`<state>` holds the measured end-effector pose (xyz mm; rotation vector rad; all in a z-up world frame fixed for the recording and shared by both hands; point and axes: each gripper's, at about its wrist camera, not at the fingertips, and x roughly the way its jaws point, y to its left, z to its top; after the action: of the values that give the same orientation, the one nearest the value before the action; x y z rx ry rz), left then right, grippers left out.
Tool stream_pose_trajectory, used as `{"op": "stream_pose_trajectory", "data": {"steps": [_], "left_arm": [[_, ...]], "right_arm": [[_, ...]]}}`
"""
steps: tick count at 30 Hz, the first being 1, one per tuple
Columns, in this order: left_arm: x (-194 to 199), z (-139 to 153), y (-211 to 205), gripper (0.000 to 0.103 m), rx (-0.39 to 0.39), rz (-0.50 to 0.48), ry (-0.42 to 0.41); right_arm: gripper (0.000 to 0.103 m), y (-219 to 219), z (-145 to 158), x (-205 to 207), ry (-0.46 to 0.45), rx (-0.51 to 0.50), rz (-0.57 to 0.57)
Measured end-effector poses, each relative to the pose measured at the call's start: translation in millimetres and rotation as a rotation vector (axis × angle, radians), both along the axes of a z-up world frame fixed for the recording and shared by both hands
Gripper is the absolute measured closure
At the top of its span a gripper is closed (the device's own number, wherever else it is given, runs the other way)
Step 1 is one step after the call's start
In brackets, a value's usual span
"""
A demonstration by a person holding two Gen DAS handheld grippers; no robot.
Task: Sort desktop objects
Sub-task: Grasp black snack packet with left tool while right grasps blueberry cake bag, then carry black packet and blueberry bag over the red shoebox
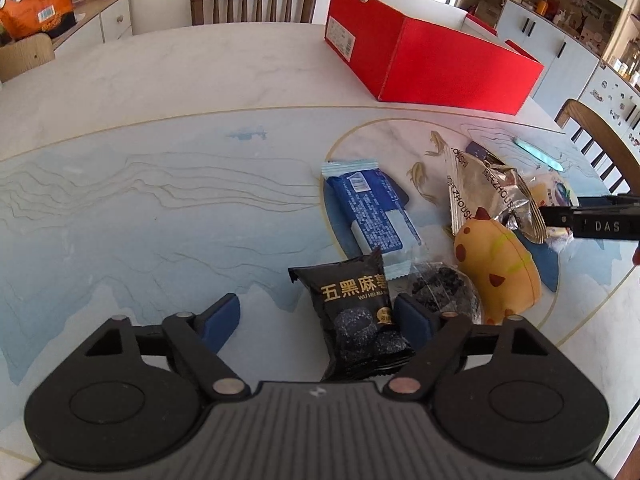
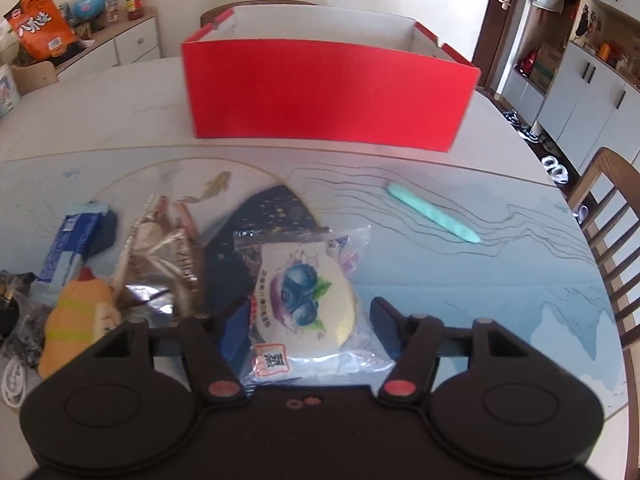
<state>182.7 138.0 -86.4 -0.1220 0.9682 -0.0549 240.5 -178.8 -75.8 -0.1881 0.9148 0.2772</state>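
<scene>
While my left gripper (image 1: 320, 318) hangs with jaws spread around the black snack packet (image 1: 356, 316), its right pad sits against the packet's edge and the left pad stands clear. That view alone lists a blue wafer pack (image 1: 368, 208), a yellow toy (image 1: 496, 264) and a clear bag of dark pieces (image 1: 440, 292). My right gripper (image 2: 312, 330) straddles the blueberry pastry bag (image 2: 304, 300), jaws apart, pads not pressing. Only the right view shows the red box's (image 2: 328, 96) white inside; the mint pen (image 2: 432, 213) lies apart on the table (image 2: 500, 272).
</scene>
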Motion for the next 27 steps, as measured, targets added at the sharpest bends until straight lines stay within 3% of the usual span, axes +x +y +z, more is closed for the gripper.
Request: {"op": "stream_pose_trajectory", "data": {"steps": [5,7,17,27], "left_arm": [[-3.0,0.5,-8.2,0.046,0.035,-0.015,-0.018],[-2.3,1.4,-11.4,0.065,0.049,-0.019,-0.020],[-1.6,14.4,-14.8,0.070,0.058,-0.012,-0.044],[10.8,57.8,-23.7,0.070,0.024,-0.007,-0.097]], "right_arm": [[0.045,1.6,-2.5,-0.6,-0.007,-0.009,0.012],[0.048,2.3,-2.8,-1.1,-0.009,-0.005,0.016],[0.055,-4.1,10.8,-3.8,-0.034,0.006,0.036],[0.055,-15.3,62.8,2.7,-0.084,0.046,0.083]]}}
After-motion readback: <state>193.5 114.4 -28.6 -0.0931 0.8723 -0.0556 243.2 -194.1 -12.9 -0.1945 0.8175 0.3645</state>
